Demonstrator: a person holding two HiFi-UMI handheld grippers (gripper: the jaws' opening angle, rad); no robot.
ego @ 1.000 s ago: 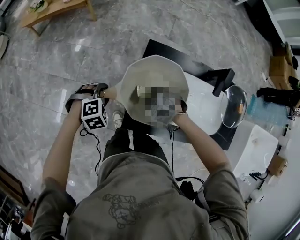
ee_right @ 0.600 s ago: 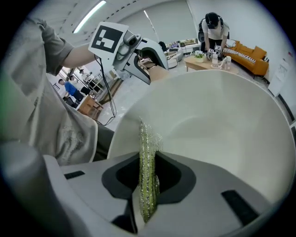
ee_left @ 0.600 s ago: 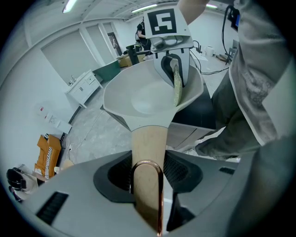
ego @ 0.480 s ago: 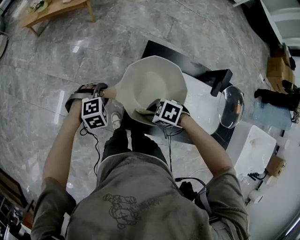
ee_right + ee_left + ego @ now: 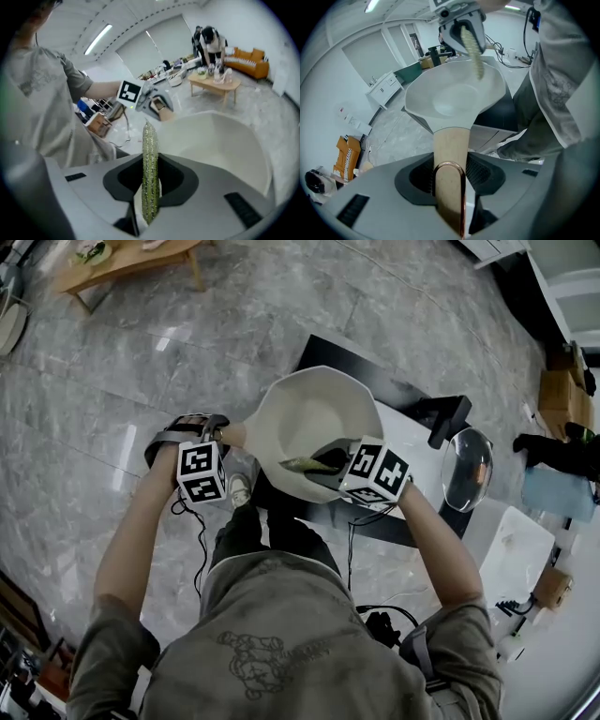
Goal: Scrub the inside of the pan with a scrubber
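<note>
A white pan (image 5: 305, 413) with angular sides is held up in the air over the floor. Its tan wooden handle (image 5: 451, 159) with a copper loop runs back between the jaws of my left gripper (image 5: 217, 432), which is shut on it. My right gripper (image 5: 342, 463) is shut on a thin green-gold scrubber (image 5: 150, 168) that stands edge-on between its jaws. The scrubber (image 5: 305, 464) lies against the pan's near inside wall. In the left gripper view the scrubber (image 5: 472, 44) hangs over the pan's far rim (image 5: 454, 93).
Below the pan stands a white table (image 5: 412, 451) with a black edge. A glass lid (image 5: 466, 470) lies at its right. A wooden coffee table (image 5: 122, 261) stands at the far left on the grey marble floor. A person (image 5: 209, 40) bends over it.
My right gripper has moved the scrubber right and lower along the pan's near inside wall. The pan and my left gripper have shifted slightly right.
</note>
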